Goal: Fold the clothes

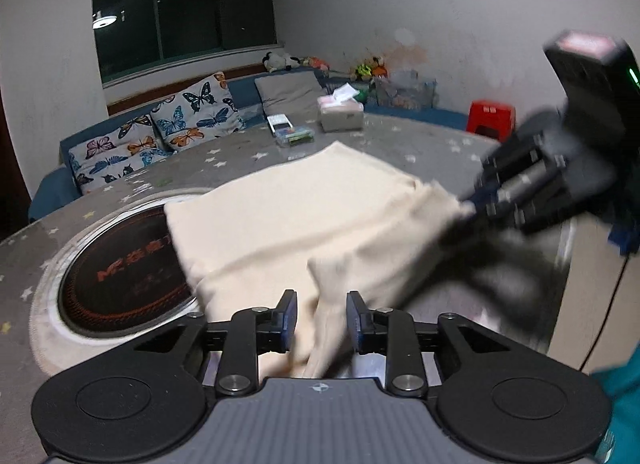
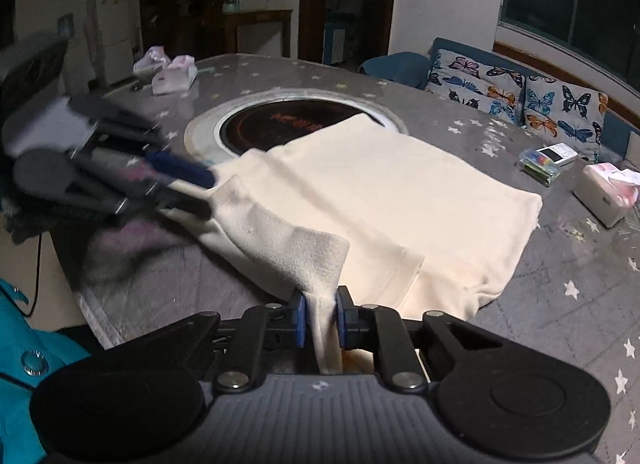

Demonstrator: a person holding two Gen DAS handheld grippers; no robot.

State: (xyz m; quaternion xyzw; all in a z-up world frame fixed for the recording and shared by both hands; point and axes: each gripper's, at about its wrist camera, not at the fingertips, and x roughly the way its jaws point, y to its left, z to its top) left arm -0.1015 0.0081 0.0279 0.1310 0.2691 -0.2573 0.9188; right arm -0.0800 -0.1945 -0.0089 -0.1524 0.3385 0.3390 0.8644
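Two grippers work one cream garment (image 2: 384,191) that lies partly folded on the star-patterned table (image 2: 560,264), its far corner over the round inset burner (image 2: 288,119): our right gripper (image 2: 321,316) is clenched on a bunched strip at the near edge, while our left gripper (image 1: 321,318) straddles another fold with jaws apart and pads not visibly pressing. We judge the fold about midway, with the near edge yet to be carried over and flattened. Beyond the garment the cloth is clear up to the tissue box (image 2: 608,195) and small plastic case (image 2: 540,167), and the table's near rim sits just under our hands.
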